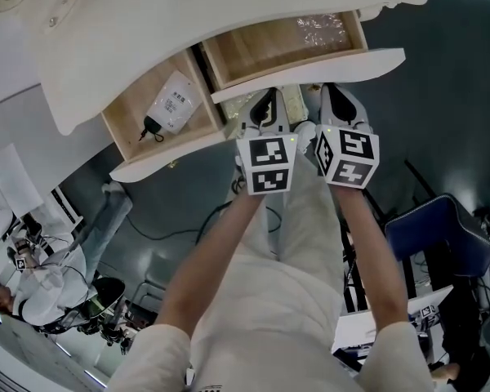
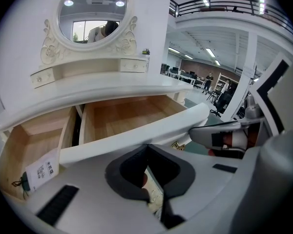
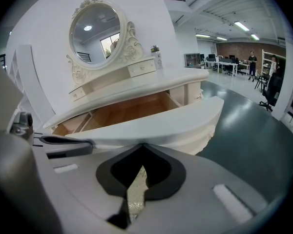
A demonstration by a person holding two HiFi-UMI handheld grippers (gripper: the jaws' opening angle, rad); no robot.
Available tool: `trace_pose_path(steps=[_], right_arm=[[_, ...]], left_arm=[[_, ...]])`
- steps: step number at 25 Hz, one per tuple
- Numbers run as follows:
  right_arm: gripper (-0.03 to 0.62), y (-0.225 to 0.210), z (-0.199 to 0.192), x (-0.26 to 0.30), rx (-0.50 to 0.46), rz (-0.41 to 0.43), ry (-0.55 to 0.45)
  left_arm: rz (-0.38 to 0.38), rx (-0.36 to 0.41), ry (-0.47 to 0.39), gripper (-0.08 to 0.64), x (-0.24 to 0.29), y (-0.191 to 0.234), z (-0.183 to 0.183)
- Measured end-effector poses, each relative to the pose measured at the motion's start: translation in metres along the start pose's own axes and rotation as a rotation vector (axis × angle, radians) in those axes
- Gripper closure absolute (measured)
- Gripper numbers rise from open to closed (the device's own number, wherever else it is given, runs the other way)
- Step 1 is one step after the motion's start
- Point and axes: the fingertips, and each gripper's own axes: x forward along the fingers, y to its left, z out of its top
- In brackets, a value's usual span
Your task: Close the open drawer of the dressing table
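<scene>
The left forearm (image 1: pixel 216 256) and right forearm (image 1: pixel 374 251) stretch forward side by side. The left gripper (image 1: pixel 266 104) and right gripper (image 1: pixel 336 103) sit close together, angled downward, jaws closed tight.

A white packet (image 1: pixel 173 104) lies against a black corded plug (image 1: pixel 151 126).

We see a cream-white dressing table (image 1: pixel 229 6) with a curved worktop (image 3: pixel 136 89) and an oval, scroll-framed mirror (image 3: pixel 95 27) standing upright above it. Beneath the worktop, two wide drawers stand pulled out side by side. The drawer (image 1: pixel 286 47) directly before us shows a pale wooden interior behind its curved white front panel (image 1: pixel 310 70). The neighbouring drawer (image 1: pixel 122 133) on its left is also open, with the same wooden lining.
</scene>
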Motion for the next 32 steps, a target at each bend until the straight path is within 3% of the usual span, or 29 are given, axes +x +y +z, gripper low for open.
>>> trace_pose_path(steps=[32], right_arm=[[0.589, 0.006, 0.047, 0.045, 0.026, -0.051, -0.025]], left_arm=[[-0.011, -0.01, -0.02, 0.549, 0.032, 0.042, 0.041]])
